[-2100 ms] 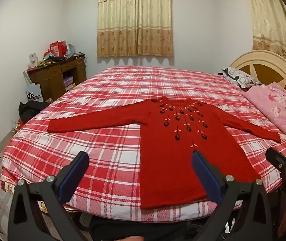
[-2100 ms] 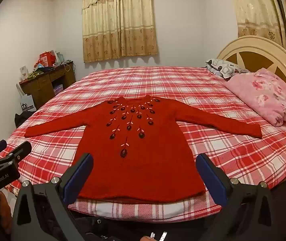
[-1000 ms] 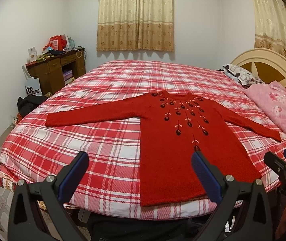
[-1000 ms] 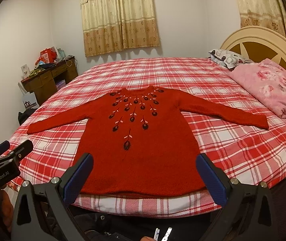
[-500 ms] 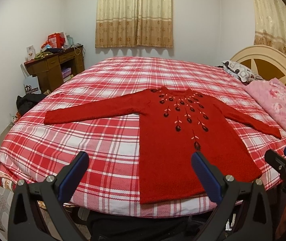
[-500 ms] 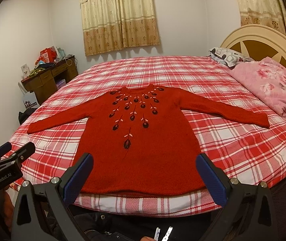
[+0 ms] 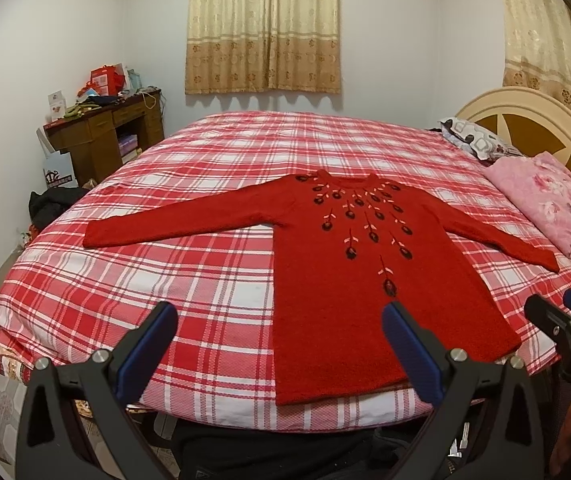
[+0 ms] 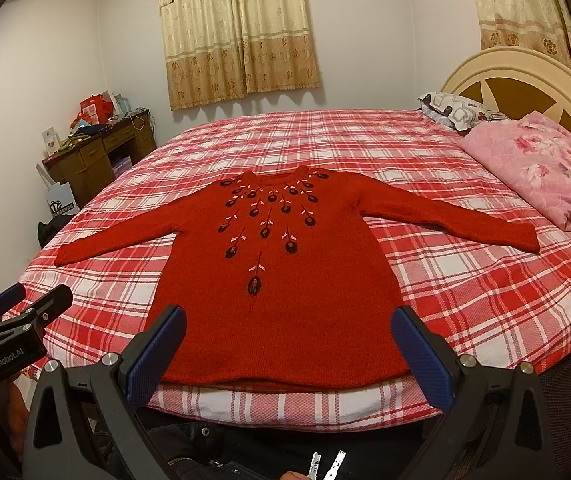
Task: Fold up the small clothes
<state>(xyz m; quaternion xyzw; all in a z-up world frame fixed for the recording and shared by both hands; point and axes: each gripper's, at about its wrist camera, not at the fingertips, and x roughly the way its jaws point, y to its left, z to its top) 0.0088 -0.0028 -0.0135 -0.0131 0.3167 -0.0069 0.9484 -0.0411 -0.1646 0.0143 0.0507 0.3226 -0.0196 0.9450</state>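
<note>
On the bed (image 8: 465,300), the red sweater (image 8: 281,300) lies flat and unfolded; left gripper (image 7: 279,344) and right gripper (image 8: 289,344) hover with fingers wide, empty, so grasping a sleeve comes next.

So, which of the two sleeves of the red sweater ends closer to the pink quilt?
The sleeve on the headboard side: its cuff ends just short of the pink quilt. The other sleeve stretches toward the desk side, far from it.

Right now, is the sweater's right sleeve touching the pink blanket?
Apart. The right wrist view shows the sleeve cuff lying flat with a strip of checked bedsheet between it and the pink blanket.
</note>
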